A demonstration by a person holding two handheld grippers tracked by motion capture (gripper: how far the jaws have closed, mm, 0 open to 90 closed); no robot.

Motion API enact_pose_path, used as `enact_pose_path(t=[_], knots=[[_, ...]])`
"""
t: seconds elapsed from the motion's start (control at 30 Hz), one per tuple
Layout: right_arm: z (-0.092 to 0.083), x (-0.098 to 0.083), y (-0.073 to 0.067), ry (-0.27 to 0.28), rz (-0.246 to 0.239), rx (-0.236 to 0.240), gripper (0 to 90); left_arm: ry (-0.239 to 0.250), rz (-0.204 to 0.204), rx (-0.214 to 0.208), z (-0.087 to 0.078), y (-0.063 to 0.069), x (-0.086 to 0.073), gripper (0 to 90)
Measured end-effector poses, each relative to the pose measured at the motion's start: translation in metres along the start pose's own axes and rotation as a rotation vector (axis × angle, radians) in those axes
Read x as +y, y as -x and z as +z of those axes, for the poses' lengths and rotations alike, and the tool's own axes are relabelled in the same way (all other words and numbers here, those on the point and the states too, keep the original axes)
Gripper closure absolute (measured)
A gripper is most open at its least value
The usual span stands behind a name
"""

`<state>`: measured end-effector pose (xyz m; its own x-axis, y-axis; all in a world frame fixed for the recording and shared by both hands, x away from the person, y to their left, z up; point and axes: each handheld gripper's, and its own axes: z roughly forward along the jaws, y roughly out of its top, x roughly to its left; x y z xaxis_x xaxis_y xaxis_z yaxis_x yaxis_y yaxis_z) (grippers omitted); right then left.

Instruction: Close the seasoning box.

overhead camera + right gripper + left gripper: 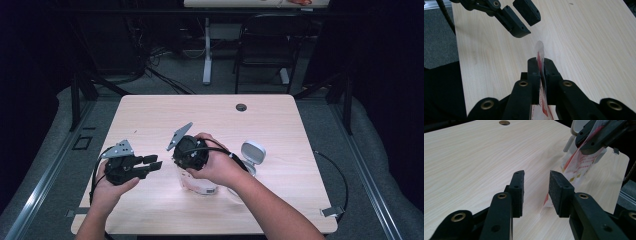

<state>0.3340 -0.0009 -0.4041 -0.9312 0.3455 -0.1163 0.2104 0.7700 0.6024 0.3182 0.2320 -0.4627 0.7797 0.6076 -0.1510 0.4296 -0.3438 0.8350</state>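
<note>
Wood-grain table (150, 115) — grey floor (190, 75), black chair (267, 45) behind.

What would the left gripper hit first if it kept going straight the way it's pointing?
Probably the clear plastic bag with red print that the right gripper is pinching. The left gripper is open with nothing between its pads, and the bag's lower corner sits just beyond them, slightly to one side, so depth is uncertain.

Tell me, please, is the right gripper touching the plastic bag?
Touching: the right gripper view shows the right gripper with both pads pressed on the plastic bag.
</note>
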Motion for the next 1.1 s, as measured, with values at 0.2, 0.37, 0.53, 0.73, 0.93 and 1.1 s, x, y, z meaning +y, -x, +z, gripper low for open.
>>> enact_pose_path(t=[0.2, 0.37, 0.53, 0.73, 0.93, 1.1], knots=[[0.0, 0.0, 0.0, -0.005, -0.016, -0.007, 89.0, 0.002, -0.005, 0.001, 0.0, -0.001, -0.001, 65.3], [-0.003, -0.001, 0.002, -0.008, -0.025, -0.013, 89.8, -0.002, -0.004, 0.001, 0.001, -0.001, -0.001, 65.3], [-0.006, -0.004, 0.003, -0.002, -0.027, -0.021, 89.9, -0.009, 0.001, 0.005, 0.002, 0.0, -0.001, 64.9], [-0.012, -0.009, 0.005, 0.012, -0.024, -0.015, 90.0, -0.014, 0.008, -0.002, 0.004, 0.001, -0.001, 62.7], [-0.018, -0.015, 0.008, 0.024, -0.012, -0.003, 90.0, -0.019, 0.014, -0.009, 0.006, 0.003, -0.001, 61.2], [-0.024, -0.02, 0.011, 0.043, -0.001, 0.009, 90.0, -0.022, 0.022, -0.014, 0.007, 0.004, -0.001, 60.0]])
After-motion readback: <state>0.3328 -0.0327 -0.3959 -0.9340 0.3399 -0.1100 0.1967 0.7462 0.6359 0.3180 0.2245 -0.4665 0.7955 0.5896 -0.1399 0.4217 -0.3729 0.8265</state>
